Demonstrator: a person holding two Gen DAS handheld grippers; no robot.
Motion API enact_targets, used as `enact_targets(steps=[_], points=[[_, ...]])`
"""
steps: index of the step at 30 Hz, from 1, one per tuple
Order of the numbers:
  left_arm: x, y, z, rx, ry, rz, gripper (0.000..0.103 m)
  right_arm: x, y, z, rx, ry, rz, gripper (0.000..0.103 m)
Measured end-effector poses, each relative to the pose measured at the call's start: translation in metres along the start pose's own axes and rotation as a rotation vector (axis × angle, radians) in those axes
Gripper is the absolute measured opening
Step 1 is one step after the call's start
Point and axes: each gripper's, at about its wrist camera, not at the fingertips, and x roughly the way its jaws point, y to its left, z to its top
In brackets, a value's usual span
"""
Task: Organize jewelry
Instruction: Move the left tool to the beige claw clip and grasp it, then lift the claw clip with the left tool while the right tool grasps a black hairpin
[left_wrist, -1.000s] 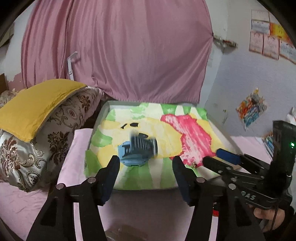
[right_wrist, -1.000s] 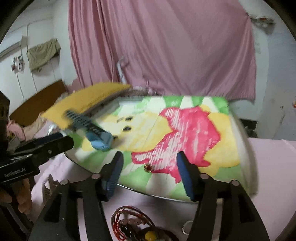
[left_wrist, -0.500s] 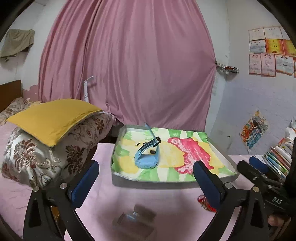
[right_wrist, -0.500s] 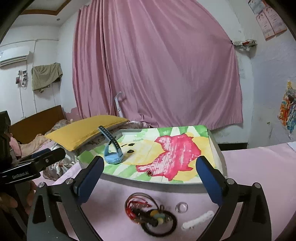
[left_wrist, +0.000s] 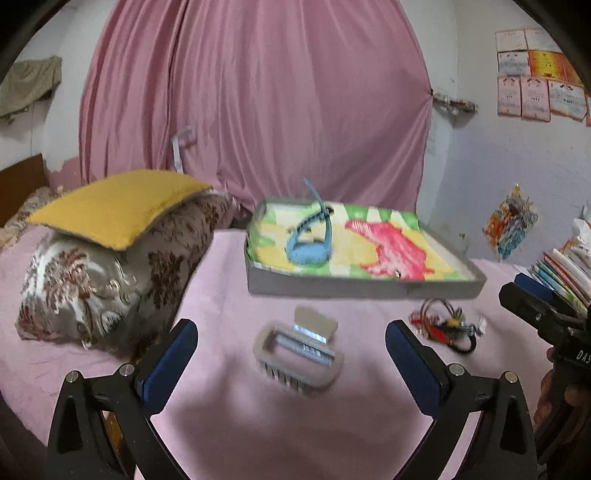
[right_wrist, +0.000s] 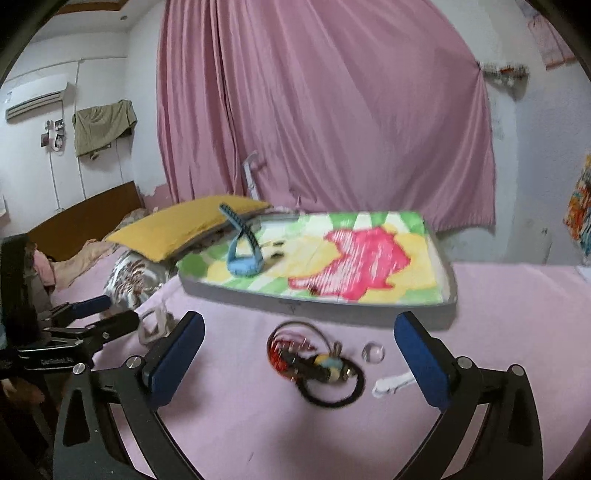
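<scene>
my left gripper (left_wrist: 291, 350) and right gripper (right_wrist: 299, 347) both gape empty — the watch (left_wrist: 310, 251) lies in the tray (left_wrist: 362, 286), well ahead of both.

I see the blue watch (left_wrist: 308, 251) sitting in the tray (left_wrist: 362, 286), left part, its straps arching up. In front of the tray on the pink bed, a hair clip (left_wrist: 299, 350) lies flat, and a tangle of bracelets and hair ties (right_wrist: 314, 363) beside a clear bead (right_wrist: 373, 352) and a white clip (right_wrist: 391, 384).
</scene>
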Motion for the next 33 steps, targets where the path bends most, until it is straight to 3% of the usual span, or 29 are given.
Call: enact_targets(steps=[7, 13, 15, 21, 24, 29, 33], points=[[0.025, -0.005, -0.008, 0.017, 0.14, 0.01, 0.102, 0.021, -0.008, -0.012, 0.031, 0.149, 0.057, 0.1], [0.046, 0.005, -0.007, -0.052, 0.228, -0.008, 0.102, 0.037, -0.011, -0.016, 0.047, 0.219, 0.065, 0.069], [0.049, 0.007, -0.007, -0.067, 0.237, -0.015, 0.1, 0.042, -0.012, -0.016, 0.051, 0.238, 0.061, 0.053], [0.058, 0.005, -0.004, -0.046, 0.25, -0.02, 0.087, 0.051, -0.01, -0.016, 0.039, 0.27, 0.04, 0.031], [0.063, 0.001, -0.003, -0.028, 0.26, -0.018, 0.076, 0.05, -0.01, -0.015, 0.035, 0.276, 0.04, 0.027], [0.065, -0.001, -0.002, -0.013, 0.265, -0.021, 0.069, 0.048, -0.011, -0.017, 0.034, 0.283, 0.044, 0.027], [0.065, -0.004, 0.0, -0.002, 0.27, -0.018, 0.062, 0.046, -0.012, -0.019, 0.032, 0.286, 0.044, 0.019]])
